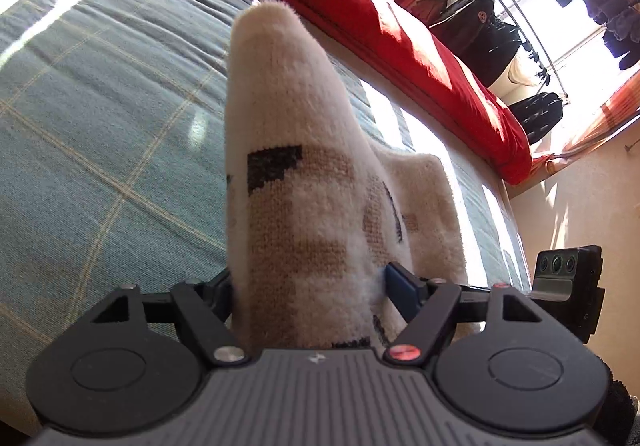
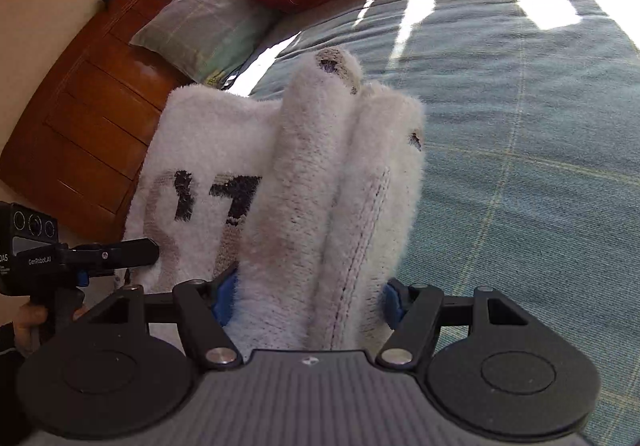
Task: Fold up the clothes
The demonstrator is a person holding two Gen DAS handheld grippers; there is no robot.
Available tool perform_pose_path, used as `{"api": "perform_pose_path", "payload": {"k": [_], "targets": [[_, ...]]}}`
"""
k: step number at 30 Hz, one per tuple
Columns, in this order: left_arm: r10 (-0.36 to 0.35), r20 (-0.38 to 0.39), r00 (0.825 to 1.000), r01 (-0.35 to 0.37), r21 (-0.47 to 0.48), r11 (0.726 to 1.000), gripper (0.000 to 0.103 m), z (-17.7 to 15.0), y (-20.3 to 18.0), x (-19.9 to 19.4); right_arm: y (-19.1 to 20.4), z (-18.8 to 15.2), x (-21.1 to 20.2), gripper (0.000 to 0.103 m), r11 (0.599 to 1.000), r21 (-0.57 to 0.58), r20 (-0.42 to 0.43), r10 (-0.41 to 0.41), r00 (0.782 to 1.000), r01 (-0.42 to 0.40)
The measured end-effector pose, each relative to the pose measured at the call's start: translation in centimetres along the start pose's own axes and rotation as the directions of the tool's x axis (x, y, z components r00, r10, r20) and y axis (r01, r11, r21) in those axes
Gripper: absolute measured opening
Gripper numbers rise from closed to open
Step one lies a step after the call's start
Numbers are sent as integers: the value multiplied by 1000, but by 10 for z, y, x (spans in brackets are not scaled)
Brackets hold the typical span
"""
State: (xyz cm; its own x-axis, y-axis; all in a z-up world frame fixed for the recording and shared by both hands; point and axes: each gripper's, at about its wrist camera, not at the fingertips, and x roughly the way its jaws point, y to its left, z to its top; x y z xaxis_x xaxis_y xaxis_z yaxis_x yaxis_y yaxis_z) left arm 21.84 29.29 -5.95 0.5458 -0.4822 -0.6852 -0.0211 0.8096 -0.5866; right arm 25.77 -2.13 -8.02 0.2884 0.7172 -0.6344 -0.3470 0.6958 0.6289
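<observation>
Sweater (image 1: 288, 181) fills both views: a thick white knit with tan and black patterning, bunched into a ridge between my left gripper (image 1: 310, 286) pads, and gathered into several fat folds between my right gripper (image 2: 310, 294) pads. Each gripper is pinching a wad of the knit; the jaws stand fairly wide only because the fabric is so bulky. The garment hangs lifted above the bed (image 1: 100, 105), whose blue-green plaid cover lies bare beneath it, with a red duvet (image 1: 360, 5) pushed along the far edge and a pillow (image 2: 208, 25) against the wooden headboard (image 2: 80, 85). From the right wrist camera I can see my other gripper (image 2: 112, 254) at the left, gripping the same sweater where the black numerals show.

As I read it, I am carrying the sweater across to lay it out or bring one half over the other. To do this well I would keep both grips level and pulled apart enough to take the slack out of the cloth between them, lower the free hem onto the cover first, then drag lightly so it lands flat. With this much fabric wadded in each pinch, letting go early would probably leave lumps at the corners.
</observation>
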Motion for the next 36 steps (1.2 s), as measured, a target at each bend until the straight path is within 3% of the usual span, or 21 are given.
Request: {"api": "perform_pose_path", "payload": {"k": [8, 14, 20, 25, 31, 36], "targets": [[35, 25, 999, -34, -36, 999, 74, 34, 47, 8, 19, 10, 70, 72, 998, 59, 18, -17, 1000, 16], [68, 61, 996, -64, -61, 996, 74, 50, 78, 7, 30, 10, 100, 72, 994, 108, 43, -15, 999, 10], [135, 59, 989, -130, -82, 988, 74, 55, 93, 19, 32, 3, 109, 74, 995, 97, 21, -28, 999, 26], [166, 114, 980, -155, -104, 982, 75, 58, 95, -2, 35, 3, 93, 84, 998, 20, 28, -55, 998, 55], [251, 163, 954, -269, 103, 958, 76, 31, 38, -19, 51, 17, 48, 84, 977, -180, 118, -95, 988, 116], [291, 173, 941, -333, 310, 891, 77, -18, -19, -6, 76, 28, 42, 75, 918, -378, 130, -80, 988, 124]]}}
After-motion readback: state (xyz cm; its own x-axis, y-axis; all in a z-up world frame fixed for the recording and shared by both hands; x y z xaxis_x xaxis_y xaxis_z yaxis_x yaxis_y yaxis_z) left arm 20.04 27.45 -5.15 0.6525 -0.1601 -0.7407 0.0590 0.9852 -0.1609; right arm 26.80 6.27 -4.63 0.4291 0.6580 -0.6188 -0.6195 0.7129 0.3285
